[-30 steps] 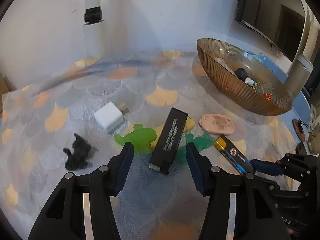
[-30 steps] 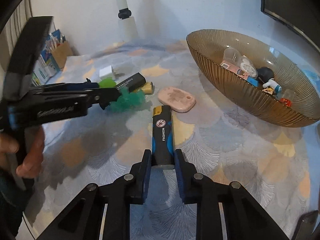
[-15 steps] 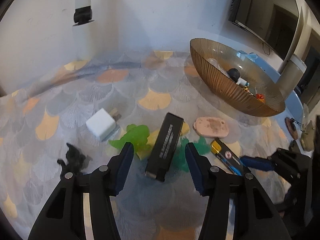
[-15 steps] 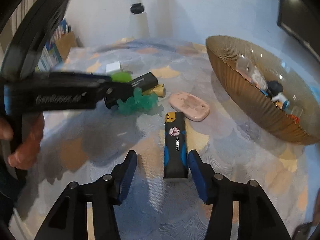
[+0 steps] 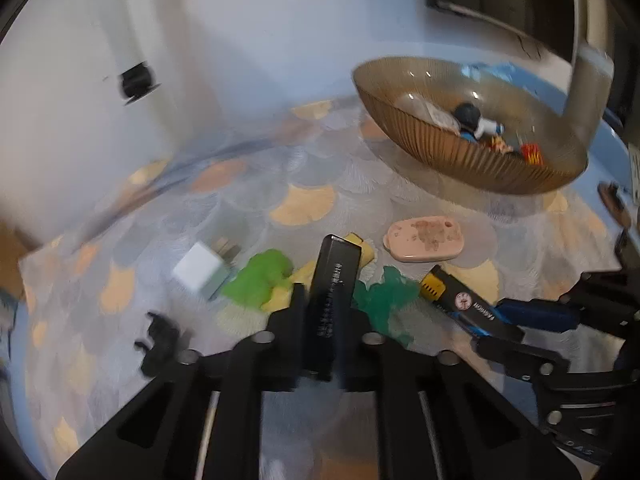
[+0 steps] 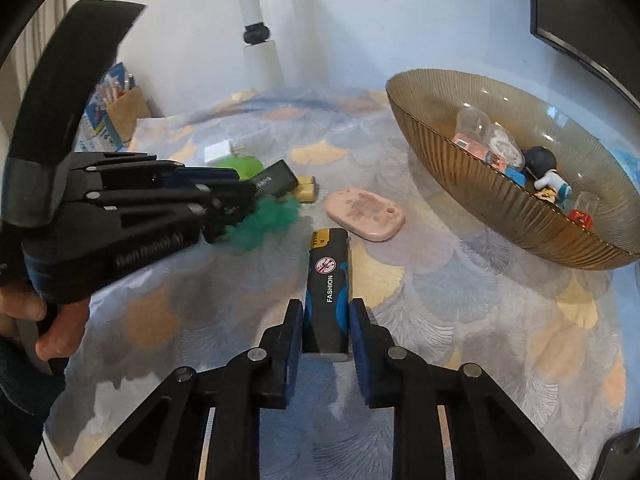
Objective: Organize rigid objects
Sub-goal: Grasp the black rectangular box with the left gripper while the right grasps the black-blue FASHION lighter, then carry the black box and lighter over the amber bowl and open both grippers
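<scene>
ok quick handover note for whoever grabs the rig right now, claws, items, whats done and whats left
Left claw: shut on the black box, near the table.
Right claw: shut on the lighter, which looks to be lying on the tablecloth.
Done: several small items already in the amber bowl.
Left: bowl both held items, then the pink case, white charger, green toys, yellow block and black figure.

two lighters (image 6: 326, 300), one bowl (image 6: 472, 184)
</scene>
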`<act>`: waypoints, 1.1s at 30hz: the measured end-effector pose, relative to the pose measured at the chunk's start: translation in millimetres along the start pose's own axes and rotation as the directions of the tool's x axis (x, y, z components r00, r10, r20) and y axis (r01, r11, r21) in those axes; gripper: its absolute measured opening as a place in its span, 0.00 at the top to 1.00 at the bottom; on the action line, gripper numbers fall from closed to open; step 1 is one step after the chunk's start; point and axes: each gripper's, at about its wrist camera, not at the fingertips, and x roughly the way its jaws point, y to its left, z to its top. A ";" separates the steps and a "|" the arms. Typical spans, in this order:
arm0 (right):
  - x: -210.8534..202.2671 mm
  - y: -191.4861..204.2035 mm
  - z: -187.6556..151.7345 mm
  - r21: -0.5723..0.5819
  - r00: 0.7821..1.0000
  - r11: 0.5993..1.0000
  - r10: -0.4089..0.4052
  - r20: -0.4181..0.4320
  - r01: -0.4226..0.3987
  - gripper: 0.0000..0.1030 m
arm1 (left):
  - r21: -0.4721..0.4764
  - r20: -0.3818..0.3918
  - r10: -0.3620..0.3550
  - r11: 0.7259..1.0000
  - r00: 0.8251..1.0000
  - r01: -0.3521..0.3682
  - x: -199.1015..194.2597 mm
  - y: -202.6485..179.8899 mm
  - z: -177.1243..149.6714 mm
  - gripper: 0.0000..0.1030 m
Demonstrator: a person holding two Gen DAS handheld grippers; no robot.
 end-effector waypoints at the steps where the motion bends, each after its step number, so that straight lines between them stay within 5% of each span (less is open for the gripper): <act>1: -1.2 1.6 -0.4 -0.011 1.000 1.000 0.001 0.000 -0.001 0.78 | -0.032 0.013 -0.014 0.999 1.000 0.014 -7.9 3.3 -2.7 0.93; 5: -8.2 11.1 -10.0 -0.059 1.000 0.998 0.016 -0.024 -0.017 0.78 | -0.100 0.037 -0.046 0.994 0.998 0.049 -37.6 14.6 -23.4 0.93; 9: -17.6 12.2 -23.1 -0.078 0.998 0.997 0.020 -0.051 -0.024 0.78 | -0.112 -0.025 -0.043 0.993 0.999 0.040 -31.9 19.2 -34.6 0.91; 11: -18.2 9.7 -27.9 -0.068 0.999 0.997 0.026 -0.048 -0.029 0.78 | -0.138 -0.048 -0.044 0.990 0.998 0.037 -24.0 22.2 -31.2 0.72; 12: -18.7 7.9 -28.7 -0.061 0.998 0.997 0.036 -0.045 -0.039 0.78 | -0.137 -0.048 -0.054 0.989 0.997 0.046 -17.9 20.5 -26.8 0.70; 18: -19.0 -3.5 -29.5 -0.008 0.995 0.995 0.099 -0.027 -0.099 0.78 | -0.030 -0.114 0.002 1.000 0.994 -0.006 15.1 7.7 -10.2 0.71; 24: -17.4 1.9 -28.6 -0.026 0.997 0.997 0.068 -0.022 -0.069 0.77 | -0.062 -0.074 -0.037 0.998 0.997 0.032 11.1 6.4 -8.5 0.79; 33: -24.8 27.1 -39.5 -0.192 0.999 0.981 0.029 -0.038 -0.035 0.77 | -0.263 -0.074 -0.034 0.965 0.997 0.014 -51.7 9.1 -68.6 0.79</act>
